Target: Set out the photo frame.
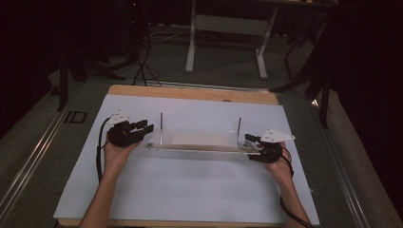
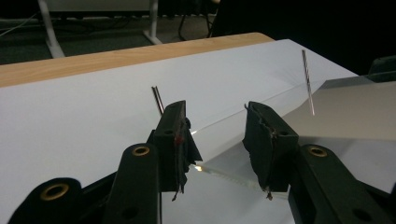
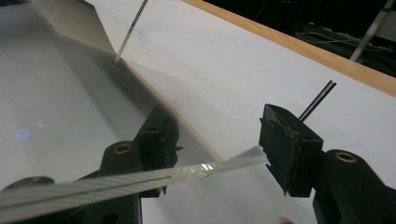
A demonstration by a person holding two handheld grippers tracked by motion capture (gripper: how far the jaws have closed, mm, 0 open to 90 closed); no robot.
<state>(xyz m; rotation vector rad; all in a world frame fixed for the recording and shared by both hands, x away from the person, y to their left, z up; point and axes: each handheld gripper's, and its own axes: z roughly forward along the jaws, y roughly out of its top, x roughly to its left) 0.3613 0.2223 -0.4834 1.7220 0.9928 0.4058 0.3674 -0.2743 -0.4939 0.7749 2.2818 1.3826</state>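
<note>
while the clear acrylic plate [image 1: 202,147] lies at the centre of the high view, between two thin upright metal rods [image 1: 161,128], it looks only half taken in hand. a paler rectangle shows through or under it just above its front edge; what that is cannot be told. the plate rests on the white sheet [image 1: 190,190] that covers the bench [image 1: 190,92], whose wooden edge runs along the upper part of the sheet.

at the plate's right end, the right hand-held gripper [image 3: 217,154] has the plate's edge between its jaws: in the right gripper view the clear edge [image 3: 140,179] crosses the lower frame and its tip meets the right-hand pad [image 3: 280,149]. whether both pads press on it cannot be told.

at the left of the high view, the left hand-held gripper [image 1: 142,128] sits just beside the plate's left end, apart from it. in the left gripper view its jaws stand moderately wide with nothing between the pads [image 2: 175,135]; the plate's corner [image 2: 219,172] lies just beyond them.

by this reading, the right end is engaged and the left end is not yet gripped. left to do, likely: bring the left jaws onto the plate's edge, close, then move the plate with both hands.
</note>
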